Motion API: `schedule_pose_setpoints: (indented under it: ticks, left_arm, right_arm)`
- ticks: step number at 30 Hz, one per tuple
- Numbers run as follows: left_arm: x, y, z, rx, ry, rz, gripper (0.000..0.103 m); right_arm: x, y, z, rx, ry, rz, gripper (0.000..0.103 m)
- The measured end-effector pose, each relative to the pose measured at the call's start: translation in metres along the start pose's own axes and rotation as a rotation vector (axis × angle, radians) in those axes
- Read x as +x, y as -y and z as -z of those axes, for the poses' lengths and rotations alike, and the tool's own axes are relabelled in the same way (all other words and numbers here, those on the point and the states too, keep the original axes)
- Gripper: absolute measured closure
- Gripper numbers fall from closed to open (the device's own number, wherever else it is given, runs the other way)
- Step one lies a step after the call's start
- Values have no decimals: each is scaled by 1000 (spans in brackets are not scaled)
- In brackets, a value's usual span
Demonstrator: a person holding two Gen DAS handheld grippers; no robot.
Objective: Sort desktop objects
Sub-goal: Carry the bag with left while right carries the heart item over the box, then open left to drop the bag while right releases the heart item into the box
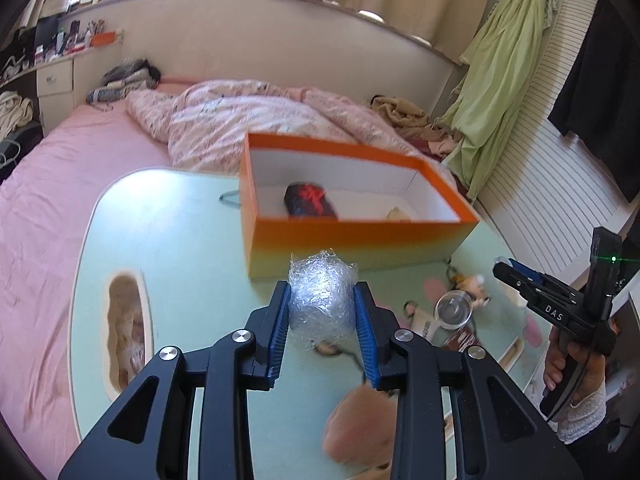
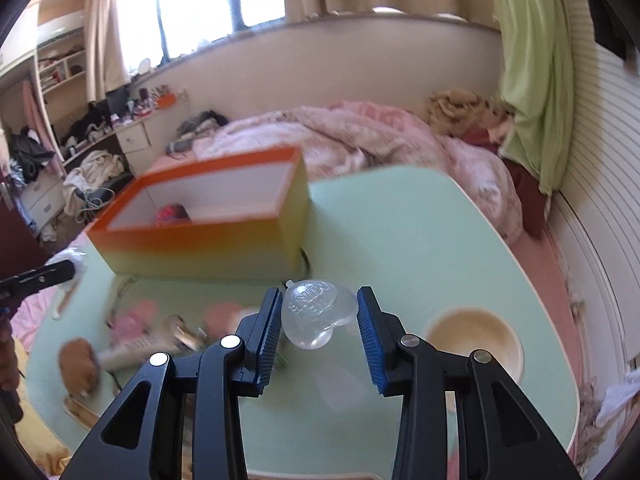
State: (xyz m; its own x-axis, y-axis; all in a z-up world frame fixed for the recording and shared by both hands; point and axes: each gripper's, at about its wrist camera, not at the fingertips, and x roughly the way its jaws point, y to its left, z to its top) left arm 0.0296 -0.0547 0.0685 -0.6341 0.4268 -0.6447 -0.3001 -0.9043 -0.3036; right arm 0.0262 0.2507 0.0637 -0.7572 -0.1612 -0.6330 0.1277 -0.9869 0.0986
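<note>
My left gripper is shut on a crumpled wad of clear plastic wrap, held above the pale green table just in front of the orange box. My right gripper is shut on a clear heart-shaped plastic case, lifted off the table to the right of the orange box. The box is open on top and holds a dark bundle with red and a small beige thing. In the left wrist view the right gripper shows at the far right, held by a hand.
Small plush toys, a clear round cup and a tube lie on the near part of the table. The tabletop has cut-out holes. A bed with a pink duvet lies behind the table.
</note>
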Motion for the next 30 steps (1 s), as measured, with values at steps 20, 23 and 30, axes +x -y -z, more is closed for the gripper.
schedule_pose_setpoints:
  ticks: [20,23,30]
  left_arm:
    - [106,27,-97,109,-83,-70,70]
    - [119,22,-91,107,-109,-78,70]
    - [130,16,-81,95,-125,-75,70]
  right_arm:
    - [95,-68,-83,-87,-54,-100,66]
    - [108,-67,-81,-92,-74,-89,66]
    - [111,-70,-81,-111,-57,-68,66]
